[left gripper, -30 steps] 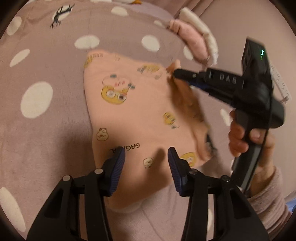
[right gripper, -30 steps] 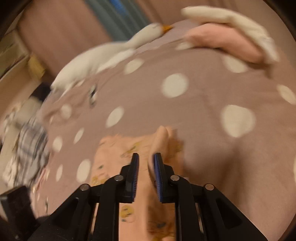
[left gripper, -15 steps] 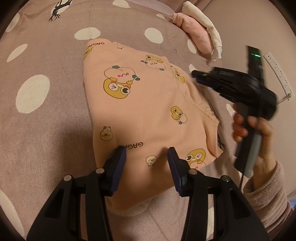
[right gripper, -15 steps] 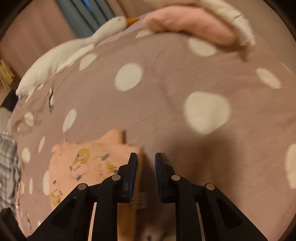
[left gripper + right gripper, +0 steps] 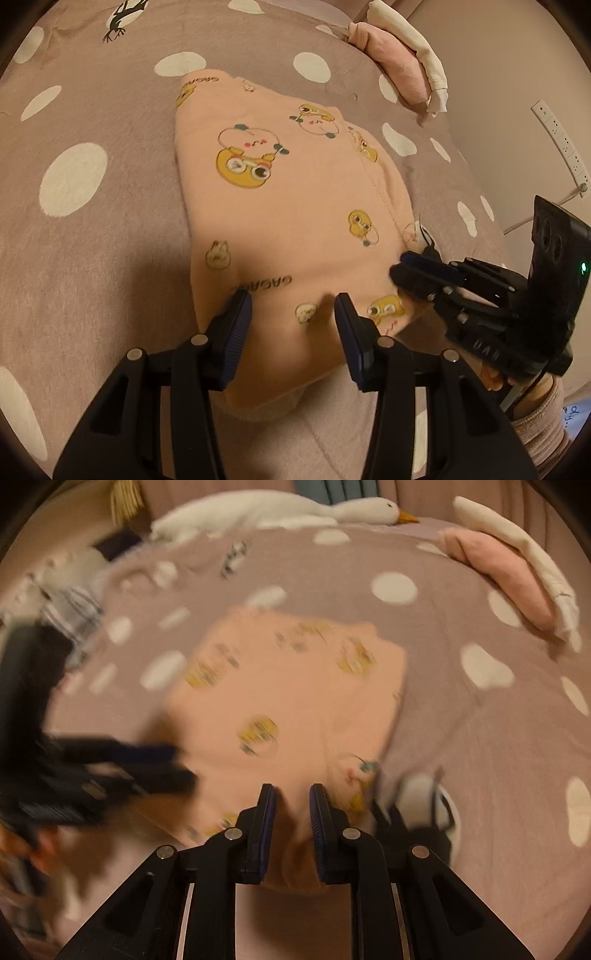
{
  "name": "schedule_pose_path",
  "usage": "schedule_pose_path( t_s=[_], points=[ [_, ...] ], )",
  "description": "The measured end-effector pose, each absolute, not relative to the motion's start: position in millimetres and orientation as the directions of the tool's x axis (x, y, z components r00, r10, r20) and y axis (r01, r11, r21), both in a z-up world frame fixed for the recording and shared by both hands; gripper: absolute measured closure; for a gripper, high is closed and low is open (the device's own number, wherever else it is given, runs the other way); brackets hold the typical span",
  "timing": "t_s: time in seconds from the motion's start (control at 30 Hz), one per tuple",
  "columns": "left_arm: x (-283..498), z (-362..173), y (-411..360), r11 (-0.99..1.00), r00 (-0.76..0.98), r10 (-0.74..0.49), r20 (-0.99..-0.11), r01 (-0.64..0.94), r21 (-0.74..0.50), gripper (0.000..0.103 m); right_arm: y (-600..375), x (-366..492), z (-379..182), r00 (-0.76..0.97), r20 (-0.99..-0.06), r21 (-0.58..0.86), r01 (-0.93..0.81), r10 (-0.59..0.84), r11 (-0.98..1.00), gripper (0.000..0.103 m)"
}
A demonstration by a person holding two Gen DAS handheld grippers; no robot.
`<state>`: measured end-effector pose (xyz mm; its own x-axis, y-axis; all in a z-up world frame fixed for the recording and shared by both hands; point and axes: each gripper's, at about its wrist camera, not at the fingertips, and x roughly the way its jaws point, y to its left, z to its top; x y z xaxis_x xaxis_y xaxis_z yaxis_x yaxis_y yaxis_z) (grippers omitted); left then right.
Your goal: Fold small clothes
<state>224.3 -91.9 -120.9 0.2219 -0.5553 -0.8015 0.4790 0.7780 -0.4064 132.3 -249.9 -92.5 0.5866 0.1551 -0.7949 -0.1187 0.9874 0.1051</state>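
The peach garment (image 5: pixel 288 206), printed with yellow ducks and already folded into a rough rectangle, is laid flat on the dotted bed cover (image 5: pixel 96 258) directly ahead of both sets of jaws, its near edge lying between and under them. It is judged to be soft, light and limp fleece that will sag and slide on itself, so it is best taken at a doubled edge or corner where the layers can be pinched together. The left gripper (image 5: pixel 293 314) is held with its jaws spread over the near hem, nothing pinched, and the right gripper (image 5: pixel 292 805) has its jaws narrowly parted at the near right corner, though blur prevents telling whether cloth is caught; 2 folded pieces (image 5: pixel 399 55) are stacked well beyond.
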Motion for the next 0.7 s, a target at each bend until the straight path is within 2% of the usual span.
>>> schedule_pose_path(
  t_s=[0.07,0.13,0.23,0.27,0.3,0.33,0.37,0.43,0.53,0.7],
  points=[
    [217.4,-121.8,-87.9,0.779,0.223,-0.55,-0.805,0.483,-0.399,0.057,-259.0,128.2,-92.1,0.59,-0.791,0.141,-0.076,0.159,0.987,0.085],
    [209.5,-123.9,-82.4,0.781,0.22,-0.545,-0.809,0.484,-0.394,0.057,-265.0,128.1,-94.6,0.581,-0.808,0.105,-0.024,0.099,0.994,0.085],
    [195.8,-119.4,-68.9,0.784,0.234,-0.546,-0.804,0.48,-0.393,0.057,-274.0,116.6,-92.5,0.589,-0.794,0.183,-0.002,0.149,0.983,0.085],
    [192.7,-118.4,-63.5,0.788,0.234,-0.545,-0.805,0.47,-0.397,0.055,-276.4,108.1,-87.5,0.605,-0.779,0.207,-0.004,0.167,0.978,0.085],
    [190.5,-118.6,-56.9,0.793,0.231,-0.545,-0.806,0.453,-0.406,0.048,-278.9,102.4,-83.1,0.619,-0.764,0.227,-0.006,0.182,0.974,0.085],
    [189.0,-119.6,-50.2,0.798,0.23,-0.548,-0.804,0.432,-0.42,0.044,-281.2,101.0,-81.0,0.625,-0.757,0.244,-0.003,0.192,0.97,0.08],
    [187.7,-121.1,-42.9,0.802,0.234,-0.554,-0.799,0.409,-0.436,0.04,-285.2,97.8,-80.0,0.627,-0.752,0.268,0.009,0.204,0.963,0.071],
    [187.3,-124.9,-26.8,0.805,0.236,-0.568,-0.789,0.36,-0.472,0.039,-291.2,92.8,-83.9,0.627,-0.743,0.323,0.03,0.234,0.946,0.056],
    [189.6,-128.6,-9.2,0.793,0.23,-0.601,-0.765,0.292,-0.535,0.038,-301.6,81.4,-89.3,0.625,-0.723,0.41,0.043,0.296,0.911,0.054],
    [199.3,-130.6,3.2,0.724,0.211,-0.69,-0.692,0.189,-0.664,0.025,-308.1,75.0,-99.0,0.622,-0.677,0.551,0.073,0.394,0.831,0.049]
  ],
)
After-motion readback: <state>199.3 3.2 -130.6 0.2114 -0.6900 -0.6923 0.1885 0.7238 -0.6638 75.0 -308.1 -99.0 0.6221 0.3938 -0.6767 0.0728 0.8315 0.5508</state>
